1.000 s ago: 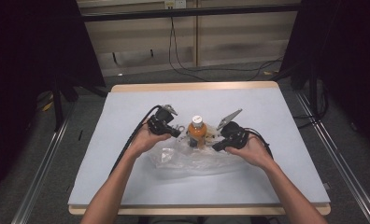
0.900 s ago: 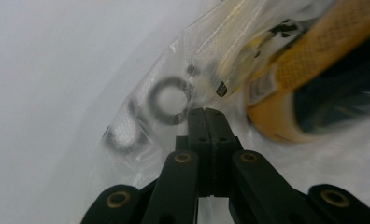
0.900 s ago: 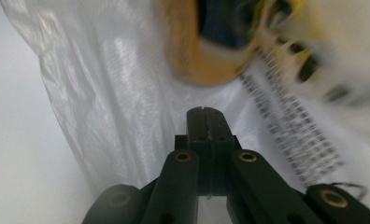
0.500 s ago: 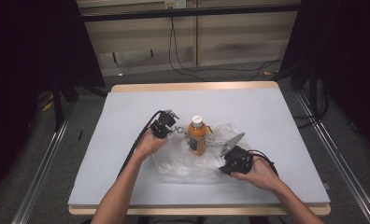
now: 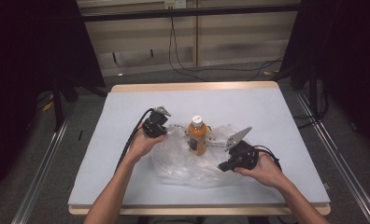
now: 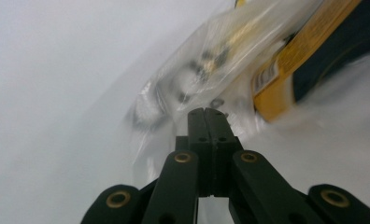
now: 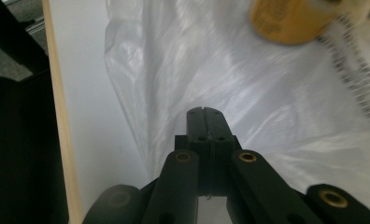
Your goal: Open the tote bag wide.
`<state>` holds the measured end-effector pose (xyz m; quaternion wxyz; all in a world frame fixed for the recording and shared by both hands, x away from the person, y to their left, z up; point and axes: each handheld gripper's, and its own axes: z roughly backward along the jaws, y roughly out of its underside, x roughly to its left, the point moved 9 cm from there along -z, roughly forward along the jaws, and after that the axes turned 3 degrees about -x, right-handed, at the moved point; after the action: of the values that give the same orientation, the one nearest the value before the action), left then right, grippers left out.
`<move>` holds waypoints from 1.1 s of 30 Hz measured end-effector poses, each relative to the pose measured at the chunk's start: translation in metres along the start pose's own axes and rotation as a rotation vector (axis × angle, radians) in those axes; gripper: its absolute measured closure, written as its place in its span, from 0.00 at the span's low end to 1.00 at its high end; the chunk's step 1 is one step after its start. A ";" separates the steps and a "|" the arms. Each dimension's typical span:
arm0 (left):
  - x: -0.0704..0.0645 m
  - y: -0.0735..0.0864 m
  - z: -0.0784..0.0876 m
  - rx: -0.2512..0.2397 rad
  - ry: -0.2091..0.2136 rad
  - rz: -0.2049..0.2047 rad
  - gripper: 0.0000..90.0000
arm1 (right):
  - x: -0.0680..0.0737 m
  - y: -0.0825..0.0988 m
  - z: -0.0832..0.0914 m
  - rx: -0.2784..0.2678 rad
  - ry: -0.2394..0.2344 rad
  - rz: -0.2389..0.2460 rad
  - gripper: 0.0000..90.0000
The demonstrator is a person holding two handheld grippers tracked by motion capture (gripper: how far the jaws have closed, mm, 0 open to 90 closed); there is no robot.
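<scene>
The pale blue-grey table top with its light wooden rim carried everything in hand, and most of its surface lay bare. On its middle spread a crumpled clear plastic bag, partly flattened, its film bunched up around the thing standing in it. That thing, an upright orange drink bottle with a white cap, stood near the bag's far edge, between the two grippers.

Compared with a second earlier, both hands had drawn apart. The right gripper had come away from beside the bottle toward the near right side of the bag; in the right gripper view its jaws were pressed flat together over the film, and whether a fold of it was nipped between them could not be told. The left gripper had shifted only a little outward; in the left gripper view its jaws were likewise shut tight, their tips at the gathered bag edge, the bottle's yellow label blurred beyond.

As a judgement, the spreading of the hands suggests that the bag was being stretched or opened around the bottle, so that it could be pulled up over it or drawn closed; the bottle remained only partly wrapped.
</scene>
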<state>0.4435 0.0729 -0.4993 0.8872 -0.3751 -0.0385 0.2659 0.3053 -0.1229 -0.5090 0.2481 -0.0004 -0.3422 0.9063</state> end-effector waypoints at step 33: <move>-0.071 0.053 -0.014 0.235 0.097 -0.227 1.00 | -0.104 -0.012 -0.021 0.165 0.033 -0.206 1.00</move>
<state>0.3631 0.0594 -0.5365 0.9501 -0.2743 -0.0063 0.1482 0.4051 -0.1487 -0.5356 0.3446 0.0400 -0.2607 0.9009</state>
